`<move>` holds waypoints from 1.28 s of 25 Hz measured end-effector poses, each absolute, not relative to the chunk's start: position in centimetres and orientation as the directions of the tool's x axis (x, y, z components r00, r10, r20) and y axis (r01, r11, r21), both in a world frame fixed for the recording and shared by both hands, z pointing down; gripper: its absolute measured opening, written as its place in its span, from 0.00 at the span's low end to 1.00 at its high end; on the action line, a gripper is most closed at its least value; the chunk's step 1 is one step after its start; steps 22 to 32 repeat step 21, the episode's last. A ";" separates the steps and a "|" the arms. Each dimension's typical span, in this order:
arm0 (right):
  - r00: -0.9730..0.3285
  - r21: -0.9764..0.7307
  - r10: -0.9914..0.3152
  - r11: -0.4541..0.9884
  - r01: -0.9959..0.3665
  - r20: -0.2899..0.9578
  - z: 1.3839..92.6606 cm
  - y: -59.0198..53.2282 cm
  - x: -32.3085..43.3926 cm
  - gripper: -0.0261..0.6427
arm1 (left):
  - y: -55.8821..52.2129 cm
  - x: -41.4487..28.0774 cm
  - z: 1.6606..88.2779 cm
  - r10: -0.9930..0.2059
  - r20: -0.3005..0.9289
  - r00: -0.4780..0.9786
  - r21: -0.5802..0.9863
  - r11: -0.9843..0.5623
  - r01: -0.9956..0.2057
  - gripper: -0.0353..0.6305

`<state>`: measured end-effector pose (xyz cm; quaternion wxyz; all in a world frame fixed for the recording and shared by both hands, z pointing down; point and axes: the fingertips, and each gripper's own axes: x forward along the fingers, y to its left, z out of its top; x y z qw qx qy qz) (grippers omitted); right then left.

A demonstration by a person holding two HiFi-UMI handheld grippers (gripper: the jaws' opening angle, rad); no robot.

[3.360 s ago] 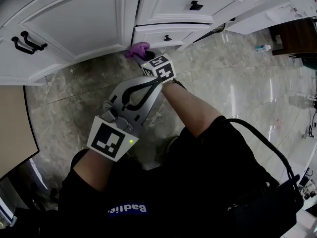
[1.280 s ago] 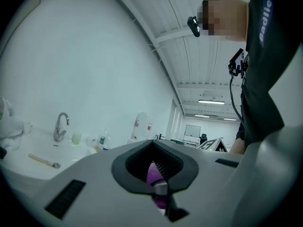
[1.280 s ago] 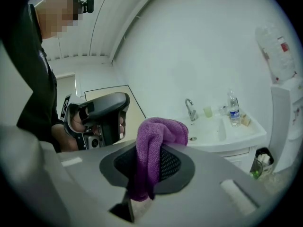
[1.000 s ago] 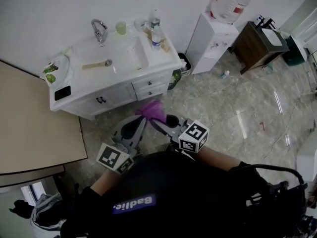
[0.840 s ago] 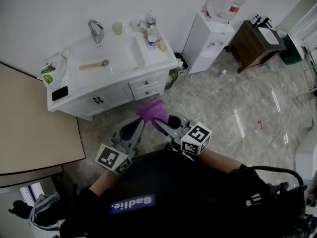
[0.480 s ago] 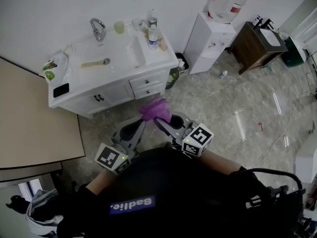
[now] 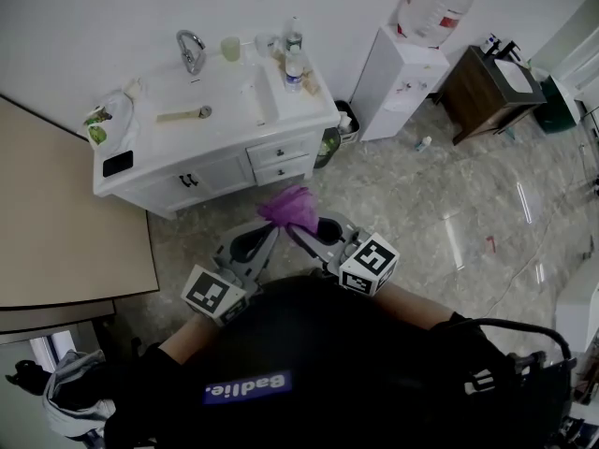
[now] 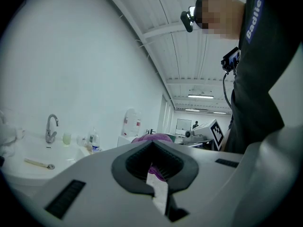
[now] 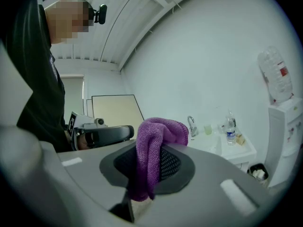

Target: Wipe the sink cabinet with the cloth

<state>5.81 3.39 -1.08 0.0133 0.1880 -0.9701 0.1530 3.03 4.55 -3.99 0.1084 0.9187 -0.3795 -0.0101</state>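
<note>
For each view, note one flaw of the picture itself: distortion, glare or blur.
Head view: the fisheye lens curves the room's straight lines, and bright glare streaks the floor. Left gripper view: black vignette fills the corners, and the ceiling lamp is blown out. Right gripper view: the cloth is sharp, but the cooler bows at the edge.

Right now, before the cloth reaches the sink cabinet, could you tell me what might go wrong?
The purple cloth hangs bunched in the right claw, so it may slip out under wiping pressure. A water bottle and cup stand on the sink cabinet's countertop; a high swipe could topple them.
</note>
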 end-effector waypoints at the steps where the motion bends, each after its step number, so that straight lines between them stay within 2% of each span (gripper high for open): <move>1: -0.929 -0.291 -0.360 0.883 -0.369 0.085 -1.1 3.4 5.8 0.12 | 4.6 3.0 -4.0 -0.699 0.063 0.712 0.205 -0.689 -0.695 0.06; 32: -0.928 -0.305 -0.360 0.877 -0.371 0.094 -0.6 3.3 5.0 0.12 | 4.6 2.5 -4.1 -0.696 0.066 0.715 0.206 -0.692 -0.692 0.06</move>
